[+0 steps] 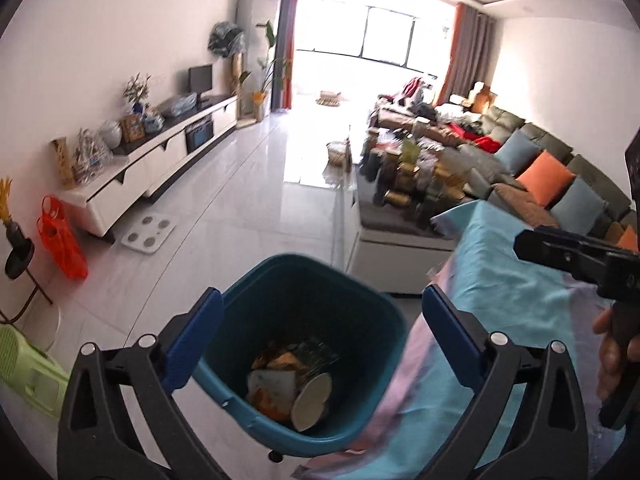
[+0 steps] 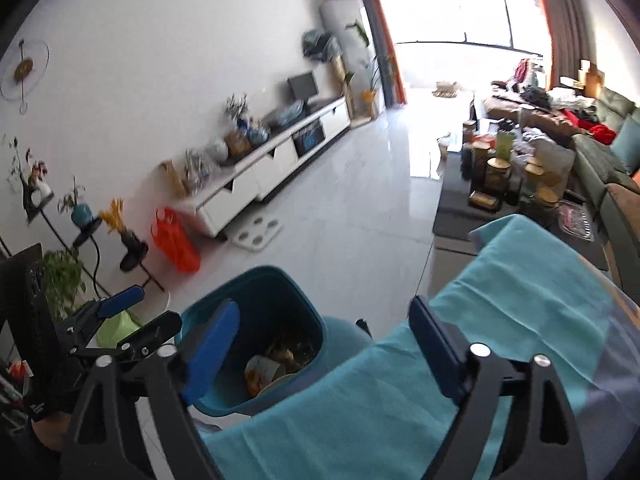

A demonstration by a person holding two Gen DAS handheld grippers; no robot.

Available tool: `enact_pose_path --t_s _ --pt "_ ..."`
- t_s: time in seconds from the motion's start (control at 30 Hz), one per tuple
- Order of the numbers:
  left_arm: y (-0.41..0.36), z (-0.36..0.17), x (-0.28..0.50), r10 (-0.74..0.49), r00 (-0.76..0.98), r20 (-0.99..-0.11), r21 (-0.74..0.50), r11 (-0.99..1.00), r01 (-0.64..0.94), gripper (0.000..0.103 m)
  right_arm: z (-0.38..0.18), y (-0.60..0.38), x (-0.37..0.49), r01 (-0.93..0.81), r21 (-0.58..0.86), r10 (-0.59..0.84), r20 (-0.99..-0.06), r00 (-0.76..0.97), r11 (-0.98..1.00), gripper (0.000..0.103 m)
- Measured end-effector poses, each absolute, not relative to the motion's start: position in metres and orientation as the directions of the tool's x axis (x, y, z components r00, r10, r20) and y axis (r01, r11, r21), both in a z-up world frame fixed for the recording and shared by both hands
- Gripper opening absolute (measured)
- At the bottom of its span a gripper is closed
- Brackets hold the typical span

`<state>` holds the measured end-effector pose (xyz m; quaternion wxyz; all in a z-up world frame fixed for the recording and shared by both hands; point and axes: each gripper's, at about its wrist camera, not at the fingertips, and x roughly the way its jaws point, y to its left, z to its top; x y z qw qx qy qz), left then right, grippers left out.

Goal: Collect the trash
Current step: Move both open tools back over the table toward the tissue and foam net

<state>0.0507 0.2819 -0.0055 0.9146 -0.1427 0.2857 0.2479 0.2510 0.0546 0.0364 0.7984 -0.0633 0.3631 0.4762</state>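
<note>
**Both tongs held apart above the bin**

The left gripper (image 1: 320, 328) is held with its blue pads wide apart and nothing between them; the teal bin (image 1: 240, 412) is seen directly below and ahead of it. Inside the bin, trash (image 1: 292, 384) is piled at the bottom: wrappers and a pale round lid. The right gripper (image 2: 324, 340) is likewise spread open and empty, with the bin (image 2: 320, 344) under its left finger and the teal tablecloth (image 2: 520, 292) under its right finger. The cloth edge is touched by the bin's side. A white floor (image 1: 248, 200) is seen beyond both tongs. The left gripper (image 2: 132, 312) is seen left of the right one.
</note>
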Motion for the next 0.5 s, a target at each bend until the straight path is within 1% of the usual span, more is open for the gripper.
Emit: enact_pose_path --t_s 0.07,0.13,0.3,0.5 --pt "0.274 0.004 0.052 0.372 0.728 -0.576 -0.119 0.843 -0.525 0.098 0.044 0.033 0.248 -0.793 0.252 0.729 -0.608 0.316 0.554 0.091" --pt "0.264 0.015 0.051 0.371 0.749 -0.549 -0.129 0.848 -0.514 0.098 0.051 0.016 0.245 -0.780 0.261 0.739 -0.580 0.344 0.568 0.096" --pt "0.237 0.033 0.053 0.357 0.788 -0.502 -0.137 0.866 -0.481 0.098 0.067 -0.035 0.233 -0.746 0.269 0.749 -0.507 0.427 0.609 0.096" --pt "0.200 0.044 0.057 0.332 0.819 -0.467 -0.123 0.893 -0.432 0.098 0.074 -0.090 0.215 -0.699 0.245 0.716 -0.460 0.526 0.672 0.096"
